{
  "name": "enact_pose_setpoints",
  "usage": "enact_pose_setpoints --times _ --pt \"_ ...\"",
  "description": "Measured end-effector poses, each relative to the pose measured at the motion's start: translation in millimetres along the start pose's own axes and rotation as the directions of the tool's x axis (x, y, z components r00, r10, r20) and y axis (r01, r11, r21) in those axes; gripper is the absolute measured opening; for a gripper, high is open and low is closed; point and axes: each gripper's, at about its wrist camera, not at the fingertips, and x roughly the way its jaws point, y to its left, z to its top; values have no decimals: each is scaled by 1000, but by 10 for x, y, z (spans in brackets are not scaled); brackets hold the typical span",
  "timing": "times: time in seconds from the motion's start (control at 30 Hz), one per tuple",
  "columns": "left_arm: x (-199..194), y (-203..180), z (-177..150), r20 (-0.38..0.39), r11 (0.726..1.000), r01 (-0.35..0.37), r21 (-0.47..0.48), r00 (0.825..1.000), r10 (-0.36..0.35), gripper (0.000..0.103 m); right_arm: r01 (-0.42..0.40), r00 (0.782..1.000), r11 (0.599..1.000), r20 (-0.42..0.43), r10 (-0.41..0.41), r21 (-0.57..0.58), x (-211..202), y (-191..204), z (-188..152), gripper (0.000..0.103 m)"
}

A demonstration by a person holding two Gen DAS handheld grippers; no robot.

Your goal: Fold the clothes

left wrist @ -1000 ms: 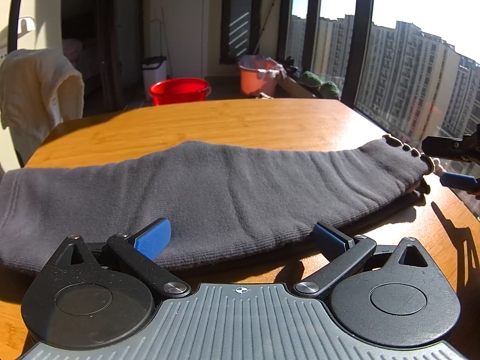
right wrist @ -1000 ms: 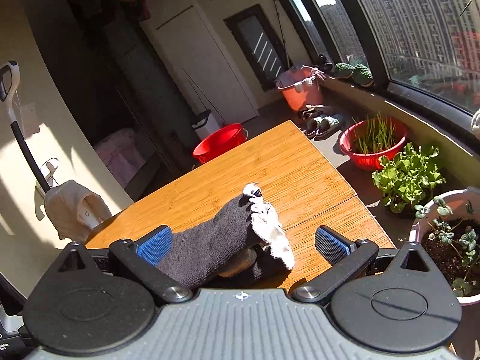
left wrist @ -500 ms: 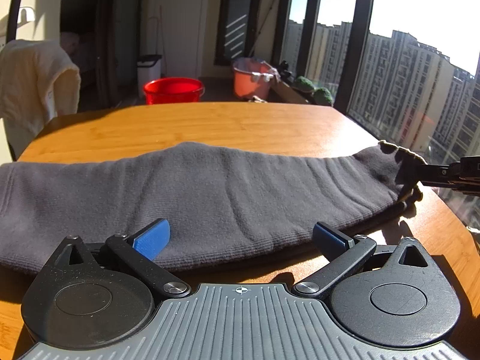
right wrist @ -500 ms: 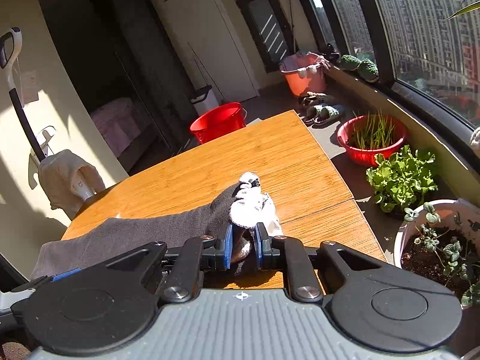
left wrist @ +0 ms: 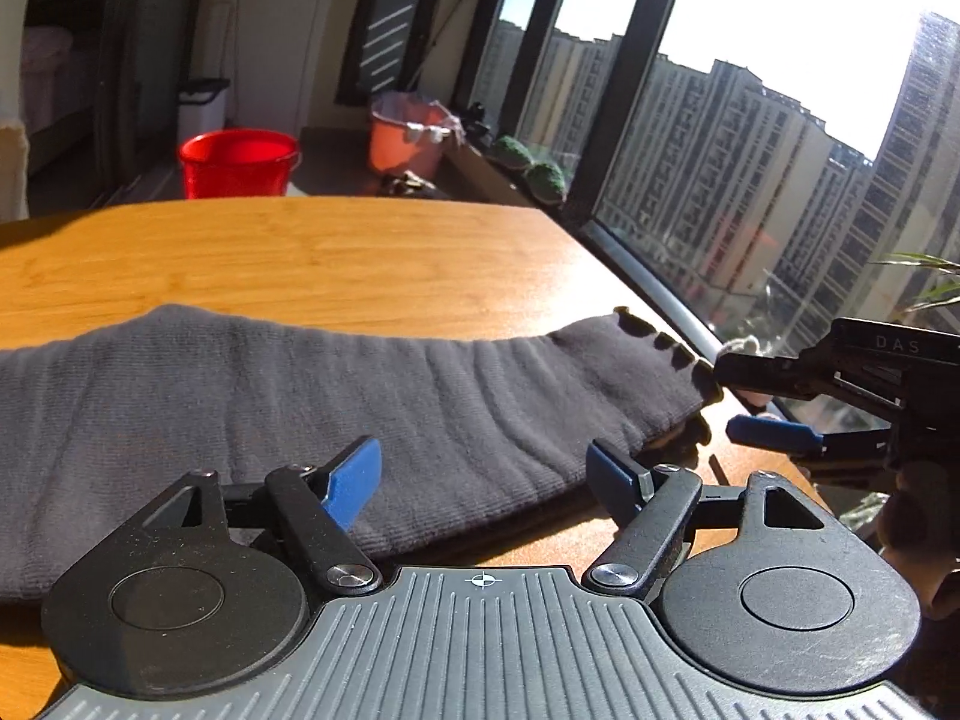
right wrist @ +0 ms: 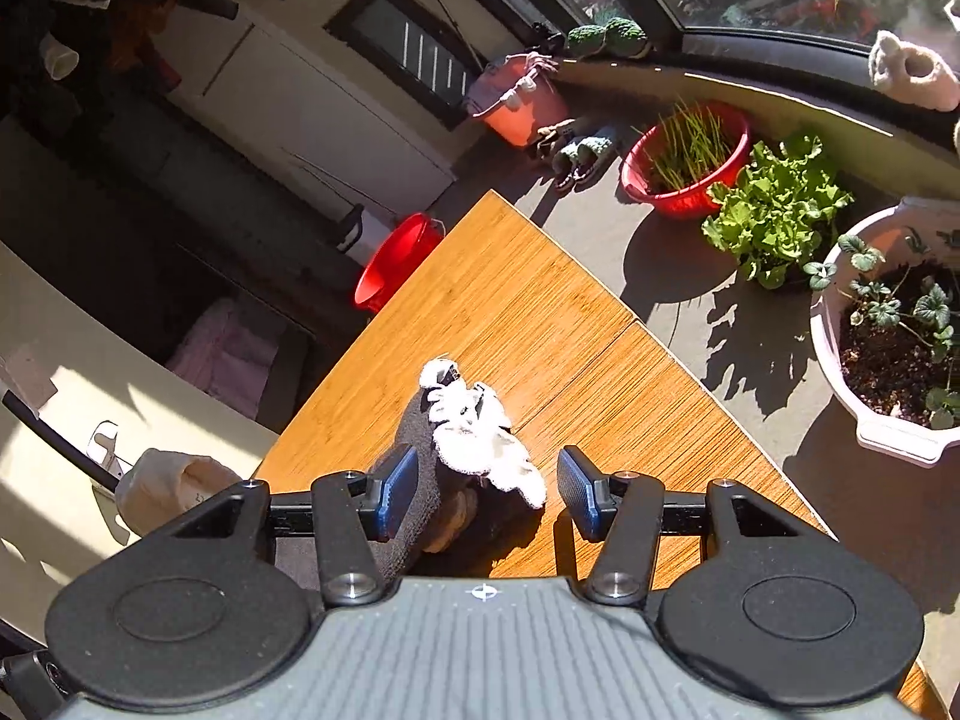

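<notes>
right gripper [right wrist: 487, 492] reopened, "DAS" marking

One grey garment [left wrist: 312, 396]; two tools [left wrist: 483, 474] [right wrist: 486, 492]; one table [left wrist: 336, 258]; two red buckets [left wrist: 237, 162] [right wrist: 393, 261]

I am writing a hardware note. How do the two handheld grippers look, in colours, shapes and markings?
Both the left gripper and the right gripper have a grey ribbed body with a small crosshair mark, two round black discs, black link arms with silver pivots, and blue finger pads. In the left wrist view, the right gripper's side reads "DAS".

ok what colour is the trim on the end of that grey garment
White, a fluffy frill on the garment's end; the trim shows best in the right wrist view.
</notes>
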Motion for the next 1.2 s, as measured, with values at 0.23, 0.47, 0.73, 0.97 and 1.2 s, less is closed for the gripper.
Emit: enact_pose_setpoints --times 0.23,0.47,0.73,0.97,1.2 --pt "-119 162 23 -8 998 39 -49 999 -39 79 3 1000 980 -4 -4 -199 422 417 -84 19" --pt "-323 315 376 71 989 74 -126 995 -65 84 103 995 593 84 -60 -799 439 1343 -909 19" --pt "143 93 438 -14 999 -44 21 999 44 61 49 999 490 43 -23 -870 461 1497 -1056 34" --pt "213 311 377 -17 997 -82 15 996 82 62 67 998 733 45 -50 -677 313 1020 -517 48" --pt "183 342 337 -9 998 -62 31 998 62 63 70 998 879 27 -65 -471 496 701 -211 12"
